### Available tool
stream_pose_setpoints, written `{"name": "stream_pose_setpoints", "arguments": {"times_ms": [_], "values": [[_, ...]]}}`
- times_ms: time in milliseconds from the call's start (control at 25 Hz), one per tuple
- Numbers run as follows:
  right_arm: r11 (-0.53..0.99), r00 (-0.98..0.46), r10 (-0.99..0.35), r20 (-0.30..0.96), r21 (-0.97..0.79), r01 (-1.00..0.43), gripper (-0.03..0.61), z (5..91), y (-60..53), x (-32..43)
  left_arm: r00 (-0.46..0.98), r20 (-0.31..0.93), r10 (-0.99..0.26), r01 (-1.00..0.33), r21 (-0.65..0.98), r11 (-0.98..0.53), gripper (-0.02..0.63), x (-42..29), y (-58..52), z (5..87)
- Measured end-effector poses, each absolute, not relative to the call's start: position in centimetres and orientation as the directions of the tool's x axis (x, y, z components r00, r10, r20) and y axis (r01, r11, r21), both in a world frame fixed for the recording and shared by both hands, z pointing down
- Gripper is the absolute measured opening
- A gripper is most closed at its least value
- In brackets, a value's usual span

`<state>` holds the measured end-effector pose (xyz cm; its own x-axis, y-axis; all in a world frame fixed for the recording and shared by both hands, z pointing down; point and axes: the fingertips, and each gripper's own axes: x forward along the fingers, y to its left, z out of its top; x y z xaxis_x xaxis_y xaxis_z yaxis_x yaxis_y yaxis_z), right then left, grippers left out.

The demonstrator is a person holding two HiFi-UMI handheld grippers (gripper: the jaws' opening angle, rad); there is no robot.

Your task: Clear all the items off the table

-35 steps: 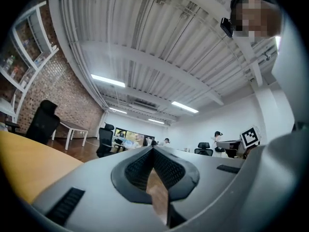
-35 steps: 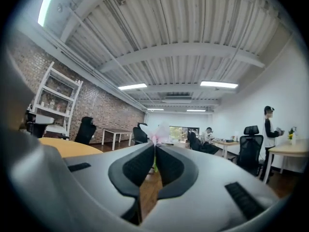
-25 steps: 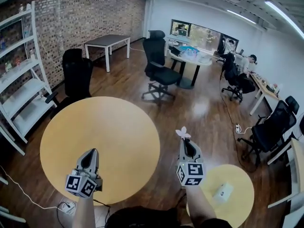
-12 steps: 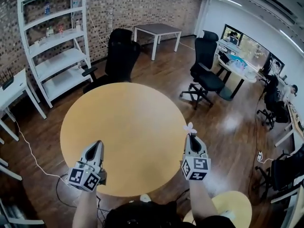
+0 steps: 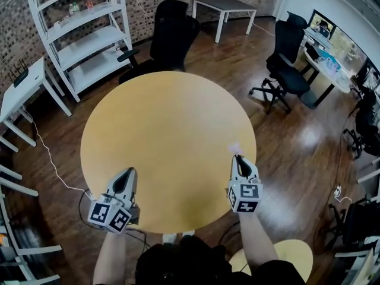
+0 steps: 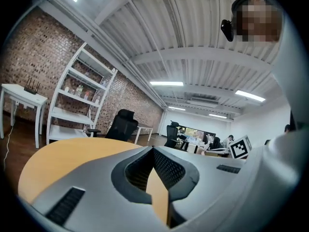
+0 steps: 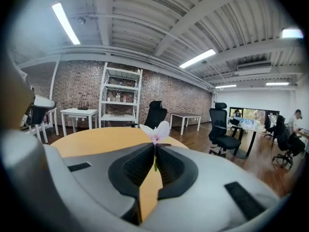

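The big round yellow table (image 5: 166,129) shows nothing lying on its top. My right gripper (image 5: 238,158) hovers over the table's near right edge, shut on the thin green stem of a small pale pink flower (image 5: 234,149). In the right gripper view the blossom (image 7: 158,131) sticks up just past the closed tips of that gripper (image 7: 154,148). My left gripper (image 5: 129,172) is over the near left edge. In the left gripper view this gripper (image 6: 153,149) has its tips together with nothing between them, and the tabletop (image 6: 63,151) lies beyond.
A white shelf unit (image 5: 83,34) and a white side table (image 5: 21,94) stand to the left. A black office chair (image 5: 172,34) sits behind the table, another (image 5: 288,58) at the right. A small round yellow table (image 5: 291,260) is at the bottom right. A cable trails on the wooden floor (image 5: 53,165).
The view has swung from the office side and the small table onto the big round table. Both grippers have come over its near edge. The right one still holds the flower.
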<state>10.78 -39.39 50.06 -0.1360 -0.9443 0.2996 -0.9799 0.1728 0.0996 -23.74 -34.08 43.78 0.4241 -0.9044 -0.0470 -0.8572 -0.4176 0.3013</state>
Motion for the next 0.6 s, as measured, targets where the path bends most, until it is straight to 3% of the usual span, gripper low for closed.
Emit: {"name": "stream_pose_setpoints", "arguments": {"times_ms": [360,600], "values": [[0.233,-0.176,-0.848,0.500,0.053,-0.971,0.017,60.9,-39.6,10.9,0.391,0.126,-0.912,-0.878,0.348,-0.329,-0.009,-22.2,-34.3,51.1],[0.264,-0.200,-0.789,0.581,0.026,-0.964,0.017,66.0,-39.7,10.9,0.370,0.176,-0.912,-0.877,0.390,-0.280,-0.009,-21.5,-34.2,53.7]]}}
